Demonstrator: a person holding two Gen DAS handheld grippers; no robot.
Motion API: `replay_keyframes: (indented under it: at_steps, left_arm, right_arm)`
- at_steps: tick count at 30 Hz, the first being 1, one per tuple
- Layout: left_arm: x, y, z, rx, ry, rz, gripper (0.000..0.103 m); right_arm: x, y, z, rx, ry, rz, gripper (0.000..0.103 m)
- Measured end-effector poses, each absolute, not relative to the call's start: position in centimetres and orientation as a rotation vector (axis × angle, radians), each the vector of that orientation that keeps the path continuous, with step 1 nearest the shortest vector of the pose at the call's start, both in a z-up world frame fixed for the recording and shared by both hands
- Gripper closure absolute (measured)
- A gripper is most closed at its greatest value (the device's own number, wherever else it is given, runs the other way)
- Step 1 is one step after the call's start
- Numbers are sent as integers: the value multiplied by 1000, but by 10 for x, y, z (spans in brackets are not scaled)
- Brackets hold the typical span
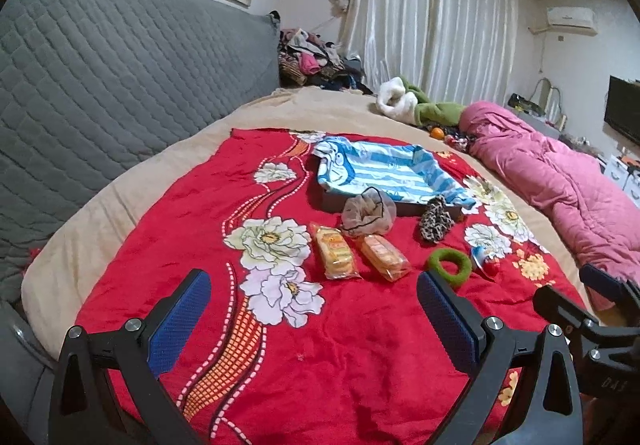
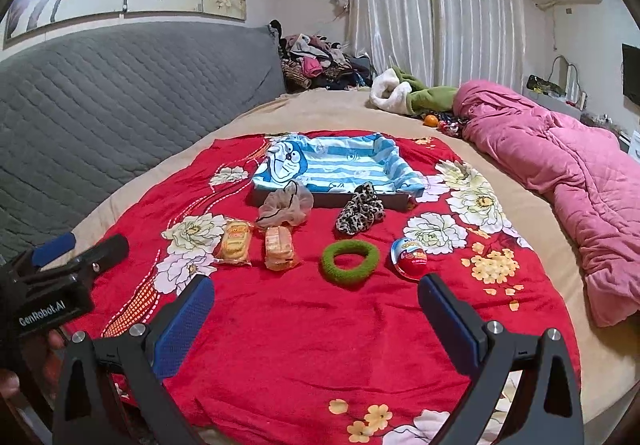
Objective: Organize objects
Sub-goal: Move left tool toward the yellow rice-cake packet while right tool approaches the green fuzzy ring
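Both of your tools hang above the near part of the red floral blanket [image 2: 320, 345] on the bed, each with its jaws spread wide and nothing between them: the left hand-held gripper [image 1: 314, 321] and the right hand-held gripper [image 2: 316, 319]. The things to sort lie ahead of you in a loose row. From the right wrist view, the green ring [image 2: 350, 259] sits at 12 o'clock just beyond the blue pads, the red and white egg-shaped treat [image 2: 410, 258] at 1 o'clock close to the right finger, and the 2 snack packets [image 2: 256, 243] at 11 o'clock. Farther out, the beige mesh scrunchie [image 2: 285, 208] and the leopard-print scrunchie [image 2: 360, 211] rest against the front edge of the tray lined with a blue striped cartoon cloth [image 2: 332, 165], which looks like the place for it all. From the left wrist view the packets [image 1: 360, 257] lie at 12 o'clock, their long axes running away from you and a little to the left, so your left tool is the nearer one for them; closing across the short width would suit. The ring [image 1: 450, 266] and the egg are better placed for your right tool. Nothing is in the tray yet as far as can be seen, so the sorting seems to be at its start.
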State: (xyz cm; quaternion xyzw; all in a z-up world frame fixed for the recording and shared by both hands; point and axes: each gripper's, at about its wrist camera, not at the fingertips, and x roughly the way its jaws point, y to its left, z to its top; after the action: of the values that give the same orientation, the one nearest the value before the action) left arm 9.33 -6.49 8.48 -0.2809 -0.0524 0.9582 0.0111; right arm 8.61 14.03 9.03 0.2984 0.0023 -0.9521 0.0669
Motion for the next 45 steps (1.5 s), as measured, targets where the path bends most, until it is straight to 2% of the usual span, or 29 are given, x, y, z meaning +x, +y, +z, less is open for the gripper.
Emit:
replay_keyframes:
  at_steps: [21, 45]
  left_arm:
    - [67, -49, 57, -973, -106, 2947, 1]
    - [6, -29, 10, -1131, -84, 2908, 1]
  right_arm:
    - [65, 143, 73, 946, 55, -2900, 0]
    - [5, 146, 23, 1092, 62, -2826, 1]
